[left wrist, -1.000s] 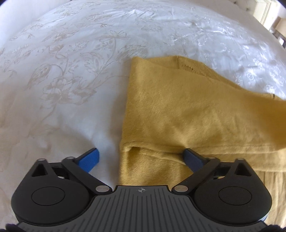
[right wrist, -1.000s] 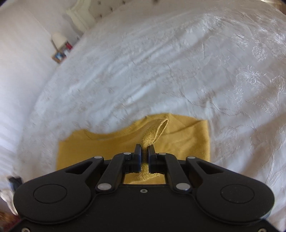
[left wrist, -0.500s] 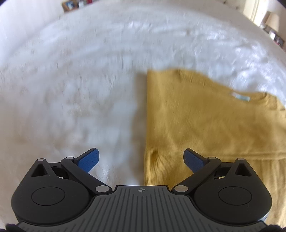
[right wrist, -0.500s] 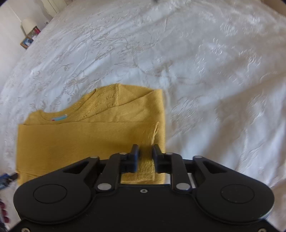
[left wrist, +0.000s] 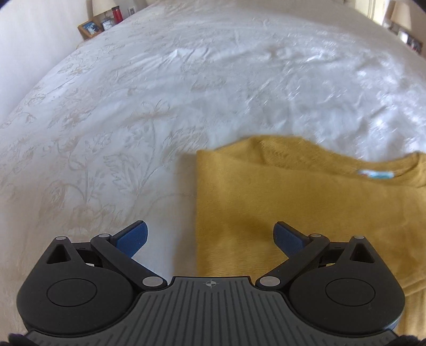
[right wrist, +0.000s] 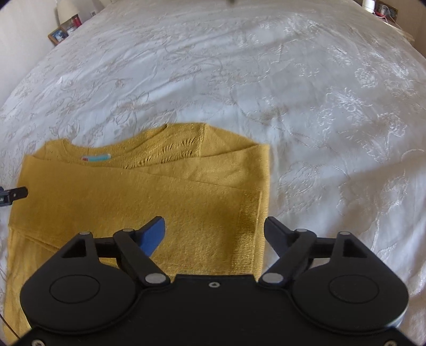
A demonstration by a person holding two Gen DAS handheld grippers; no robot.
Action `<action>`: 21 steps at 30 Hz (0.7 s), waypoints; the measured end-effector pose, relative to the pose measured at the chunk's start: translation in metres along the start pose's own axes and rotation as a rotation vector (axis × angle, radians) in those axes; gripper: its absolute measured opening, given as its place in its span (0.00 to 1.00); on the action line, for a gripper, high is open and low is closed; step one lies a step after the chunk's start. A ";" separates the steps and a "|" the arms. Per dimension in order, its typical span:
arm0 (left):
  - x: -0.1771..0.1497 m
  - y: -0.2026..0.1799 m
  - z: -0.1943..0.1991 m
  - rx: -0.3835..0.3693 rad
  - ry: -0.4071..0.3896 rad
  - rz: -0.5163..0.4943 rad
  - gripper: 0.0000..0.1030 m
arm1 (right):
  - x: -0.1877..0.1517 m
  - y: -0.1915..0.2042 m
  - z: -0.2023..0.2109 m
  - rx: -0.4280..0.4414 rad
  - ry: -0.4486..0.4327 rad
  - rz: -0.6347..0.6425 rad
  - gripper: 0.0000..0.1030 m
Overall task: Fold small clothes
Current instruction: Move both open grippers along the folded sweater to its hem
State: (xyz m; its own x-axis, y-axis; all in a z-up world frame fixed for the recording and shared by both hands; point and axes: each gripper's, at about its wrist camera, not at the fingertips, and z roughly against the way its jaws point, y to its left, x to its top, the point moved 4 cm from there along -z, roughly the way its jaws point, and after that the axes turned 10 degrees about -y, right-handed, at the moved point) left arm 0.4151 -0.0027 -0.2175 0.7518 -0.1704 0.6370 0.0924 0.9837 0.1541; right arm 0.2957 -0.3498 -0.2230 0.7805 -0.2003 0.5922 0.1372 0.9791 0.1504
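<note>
A mustard-yellow knit sweater point(left wrist: 306, 202) lies folded flat on the white bedspread, neck label point(left wrist: 376, 174) toward the far side. My left gripper point(left wrist: 210, 237) is open and empty, above the sweater's left edge. In the right wrist view the same sweater point(right wrist: 138, 197) shows with both sleeves folded across its body and the label point(right wrist: 95, 158) visible. My right gripper point(right wrist: 213, 231) is open and empty, above the sweater's right edge. The tip of the left gripper point(right wrist: 16, 194) shows at the far left of that view.
The white embroidered bedspread point(left wrist: 133, 111) spreads around the sweater on all sides. A bedside table with a picture frame point(left wrist: 90, 26), a lamp and small items stands at the far left corner. Another bedside table point(right wrist: 386, 10) stands at the far right.
My right gripper has let go of the sleeve and opened wide; the sleeve now lies flat across the sweater. Both grippers have pulled back and up from the sweater.
</note>
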 end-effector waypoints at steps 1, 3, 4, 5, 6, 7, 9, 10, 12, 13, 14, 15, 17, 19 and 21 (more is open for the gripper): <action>-0.004 0.004 -0.007 0.017 0.026 -0.007 1.00 | 0.000 0.002 -0.002 0.003 0.002 0.011 0.83; -0.011 0.013 -0.018 0.008 0.057 0.025 1.00 | 0.001 0.004 -0.007 0.009 0.008 0.035 0.85; -0.013 0.020 -0.020 -0.015 0.067 0.065 1.00 | 0.002 0.005 -0.009 0.011 0.010 0.048 0.86; -0.013 0.025 -0.021 -0.027 0.074 0.096 1.00 | 0.003 0.005 -0.012 0.012 0.012 0.060 0.86; -0.014 0.029 -0.021 -0.029 0.078 0.117 1.00 | 0.004 0.005 -0.014 0.012 0.014 0.071 0.86; -0.014 0.031 -0.021 -0.022 0.077 0.120 1.00 | 0.005 0.004 -0.017 0.010 0.017 0.080 0.86; -0.013 0.033 -0.020 -0.011 0.071 0.115 1.00 | 0.006 -0.004 -0.024 -0.013 0.024 0.089 0.86; -0.014 0.035 -0.020 -0.007 0.070 0.122 1.00 | 0.006 -0.010 -0.029 -0.038 0.035 0.086 0.87; -0.016 0.039 -0.020 0.002 0.069 0.147 1.00 | 0.004 -0.026 -0.039 -0.100 0.068 0.070 0.87; -0.016 0.042 -0.020 0.008 0.070 0.161 1.00 | 0.004 -0.035 -0.041 -0.114 0.076 0.046 0.88; -0.015 0.044 -0.019 0.016 0.071 0.172 1.00 | 0.004 -0.043 -0.042 -0.119 0.080 0.014 0.92; -0.014 0.046 -0.020 0.026 0.073 0.182 1.00 | 0.004 -0.048 -0.040 -0.123 0.078 -0.011 0.93; -0.013 0.049 -0.017 0.043 0.075 0.200 1.00 | 0.006 -0.054 -0.031 -0.131 0.059 -0.029 0.93; -0.013 0.054 -0.011 0.063 0.073 0.223 1.00 | 0.006 -0.056 -0.022 -0.116 0.041 -0.048 0.93; -0.015 0.060 -0.002 0.070 0.070 0.248 1.00 | 0.003 -0.056 -0.011 -0.092 0.029 -0.074 0.93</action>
State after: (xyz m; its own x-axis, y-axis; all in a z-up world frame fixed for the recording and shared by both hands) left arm 0.4106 0.0589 -0.2191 0.7897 0.0822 0.6080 -0.1438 0.9882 0.0532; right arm 0.2969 -0.4054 -0.2382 0.7831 -0.2721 0.5592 0.2492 0.9611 0.1187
